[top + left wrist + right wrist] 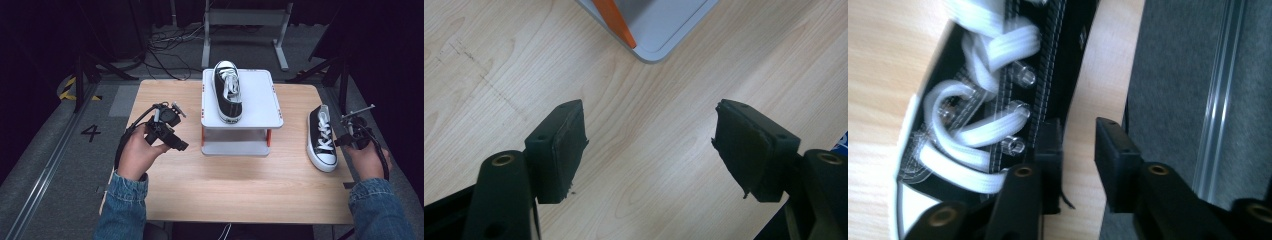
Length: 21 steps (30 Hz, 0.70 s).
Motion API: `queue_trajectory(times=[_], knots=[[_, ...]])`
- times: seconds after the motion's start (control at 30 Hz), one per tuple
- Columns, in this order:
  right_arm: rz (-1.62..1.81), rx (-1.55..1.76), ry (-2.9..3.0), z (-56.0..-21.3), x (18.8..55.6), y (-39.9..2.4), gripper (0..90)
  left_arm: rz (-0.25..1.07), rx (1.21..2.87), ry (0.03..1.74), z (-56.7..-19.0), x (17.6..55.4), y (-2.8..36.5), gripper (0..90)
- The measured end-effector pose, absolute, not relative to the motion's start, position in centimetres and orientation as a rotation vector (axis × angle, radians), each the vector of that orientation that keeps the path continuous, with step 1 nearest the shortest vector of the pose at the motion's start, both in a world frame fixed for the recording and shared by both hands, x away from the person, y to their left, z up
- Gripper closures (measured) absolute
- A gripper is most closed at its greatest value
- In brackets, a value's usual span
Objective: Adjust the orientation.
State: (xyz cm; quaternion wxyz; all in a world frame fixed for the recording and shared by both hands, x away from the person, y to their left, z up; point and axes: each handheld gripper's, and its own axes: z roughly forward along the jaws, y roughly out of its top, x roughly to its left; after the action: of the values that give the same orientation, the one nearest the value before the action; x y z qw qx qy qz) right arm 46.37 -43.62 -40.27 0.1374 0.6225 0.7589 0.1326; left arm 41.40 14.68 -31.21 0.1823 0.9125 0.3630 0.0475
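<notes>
A black-and-white sneaker (pixel 227 92) lies on top of a white two-level stand (pixel 260 100) at the back middle of the wooden table (pixel 225 185). A matching sneaker (pixel 321 140) lies on the table at the right, toe toward the person. My right gripper (pixel 344 141) is right beside that sneaker's outer side. In the right gripper view the gripper (pixel 1079 145) is open: bare wood shows between its jaws, and the laced sneaker (pixel 983 115) lies against the outside of the left jaw. My left gripper (pixel 180 144) is open over bare table, left of the stand.
In the left gripper view, the open gripper (pixel 651 145) hangs over bare wood, with the stand's lower shelf corner (pixel 664 30) and an orange leg (pixel 614 22) just beyond. The table's right edge and grey floor (pixel 1173 100) lie close beside the right gripper.
</notes>
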Motion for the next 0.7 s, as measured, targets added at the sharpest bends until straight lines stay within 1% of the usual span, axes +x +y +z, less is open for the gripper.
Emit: queue_trajectory(times=[0.1,0.2,0.27,0.33,0.4,0.47,0.5,0.6,0.63,0.67,0.7], knots=[[0.5,1.752,2.172,-38.3,46.6,-42.9,69.0,0.127,2.581,1.037,-31.5,41.3,14.7,29.2],[0.582,1.69,2.195,-37.0,47.6,-41.4,67.6,0.128,2.59,1.037,-31.7,41.1,14.9,29.1],[0.617,1.685,2.213,-36.8,48.7,-40.4,66.2,0.124,2.587,1.05,-31.7,40.8,15.2,29.3],[0.593,1.67,2.235,-37.1,49.9,-39.4,62.0,0.133,2.582,1.061,-31.7,40.6,15.6,29.1],[0.57,1.671,2.242,-37.4,50.3,-39.0,62.1,0.13,2.581,1.067,-31.8,40.5,15.8,29.2],[0.501,1.691,2.272,-38.4,51.9,-38.3,63.4,0.123,2.577,1.097,-32.0,40.1,16.5,29.1],[0.454,1.712,2.259,-38.5,52.4,-37.9,67.8,0.125,2.578,1.112,-32.1,39.9,16.9,29.2],[0.378,1.709,2.236,-38.6,52.8,-37.3,67.8,0.132,2.57,1.134,-32.2,39.6,17.3,29.1],[0.28,1.679,2.243,-38.9,53.2,-36.8,75.0,0.13,2.565,1.143,-32.2,39.5,17.5,29.1],[0.28,1.679,2.243,-38.9,53.2,-36.8,75.0,0.129,2.562,1.147,-32.2,39.3,17.6,29.1],[0.229,1.674,2.243,-39.2,53.4,-36.6,79.6,0.137,2.565,1.144,-32.1,39.3,17.8,29.1]])
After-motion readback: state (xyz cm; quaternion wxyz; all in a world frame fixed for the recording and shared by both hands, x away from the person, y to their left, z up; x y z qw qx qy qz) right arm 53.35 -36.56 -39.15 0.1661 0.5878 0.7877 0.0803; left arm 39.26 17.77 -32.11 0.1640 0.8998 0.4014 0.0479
